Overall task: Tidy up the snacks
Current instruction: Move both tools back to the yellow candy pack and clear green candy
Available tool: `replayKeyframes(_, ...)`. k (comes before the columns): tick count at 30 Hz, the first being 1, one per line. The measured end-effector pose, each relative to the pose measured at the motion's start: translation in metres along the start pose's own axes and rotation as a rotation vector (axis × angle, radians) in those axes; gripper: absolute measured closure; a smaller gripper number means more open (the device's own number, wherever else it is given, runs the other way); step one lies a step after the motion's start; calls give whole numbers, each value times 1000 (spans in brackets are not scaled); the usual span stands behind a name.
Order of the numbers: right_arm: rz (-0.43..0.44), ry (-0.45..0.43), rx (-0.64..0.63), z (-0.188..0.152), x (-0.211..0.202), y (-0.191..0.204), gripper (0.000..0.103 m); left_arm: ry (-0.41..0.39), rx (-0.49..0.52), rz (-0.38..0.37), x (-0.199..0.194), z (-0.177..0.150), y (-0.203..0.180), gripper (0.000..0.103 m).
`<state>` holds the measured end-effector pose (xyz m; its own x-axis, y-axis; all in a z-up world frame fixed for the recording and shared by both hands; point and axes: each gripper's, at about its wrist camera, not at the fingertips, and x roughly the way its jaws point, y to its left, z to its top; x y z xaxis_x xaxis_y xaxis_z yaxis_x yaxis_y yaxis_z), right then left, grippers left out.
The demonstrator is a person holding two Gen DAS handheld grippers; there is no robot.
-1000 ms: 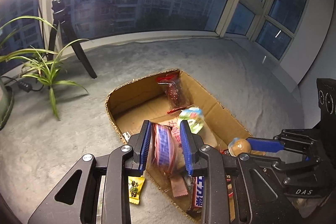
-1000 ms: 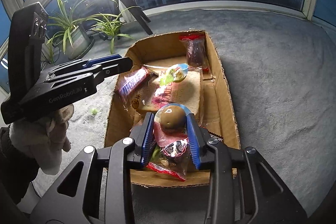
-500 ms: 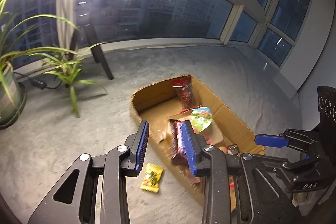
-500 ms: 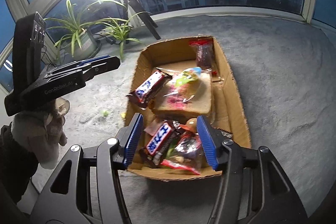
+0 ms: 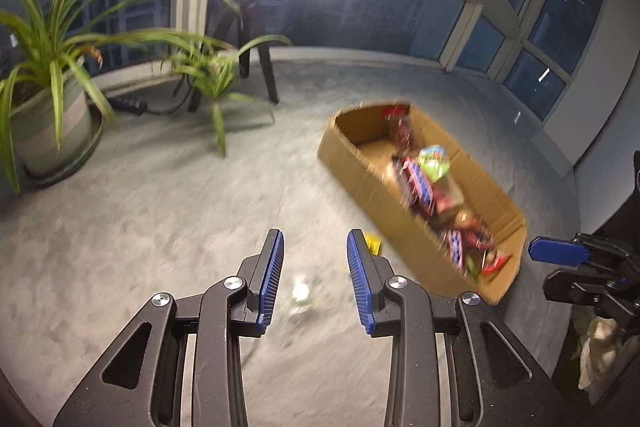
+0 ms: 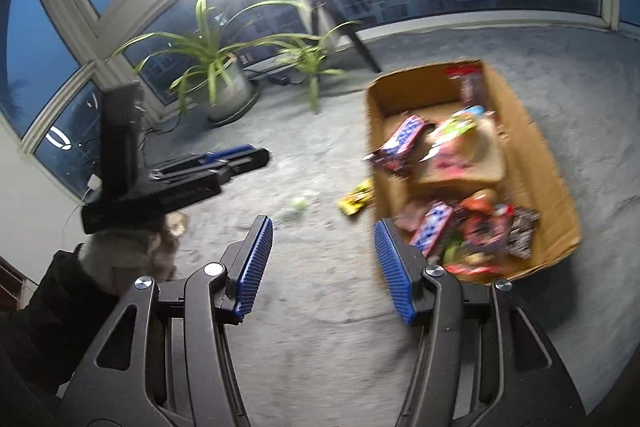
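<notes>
Both the left gripper (image 5: 315,247) and right gripper (image 6: 323,237) gape empty; the motion-blurred small green thing (image 5: 301,291) on the carpet stays unidentifiable.

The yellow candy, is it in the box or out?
Out. The yellow candy lies on the grey floor beside the cardboard box.

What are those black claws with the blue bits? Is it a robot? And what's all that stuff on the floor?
No robot: a person holds two grabbing tools, each carrying its own camera looking along its fingers. One picture looks out from the left gripper, the other from the right gripper. Both are open and hold nothing. On the grey carpet sits a cardboard box full of snacks. A yellow packet and a small green sweet lie outside the box. Potted plants stand by the window.
</notes>
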<state>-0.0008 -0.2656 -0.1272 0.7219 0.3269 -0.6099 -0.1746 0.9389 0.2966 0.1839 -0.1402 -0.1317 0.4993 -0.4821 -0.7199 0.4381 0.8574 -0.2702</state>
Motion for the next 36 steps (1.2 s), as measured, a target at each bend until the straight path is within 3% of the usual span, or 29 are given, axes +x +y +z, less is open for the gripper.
replayKeyframes(6,-51,34,33,-18,43,18,48,59,32,-25,6,-19,11,72)
replayKeyframes(9,-67,41,103,-23,62,12,56,90,57,-37,15,-25,11,72)
replayKeyframes(17,-156,13,161,-25,85,10,57,141,104,-77,41,-33,11,72)
replayKeyframes(23,-249,-5,163,-23,95,12,61,140,152,-56,52,-33,12,72)
replayKeyframes(27,-259,-35,192,-24,93,18,61,132,116,-66,48,-33,29,72)
replayKeyframes(36,-387,-65,246,-23,123,32,61,89,77,-78,21,-30,69,72)
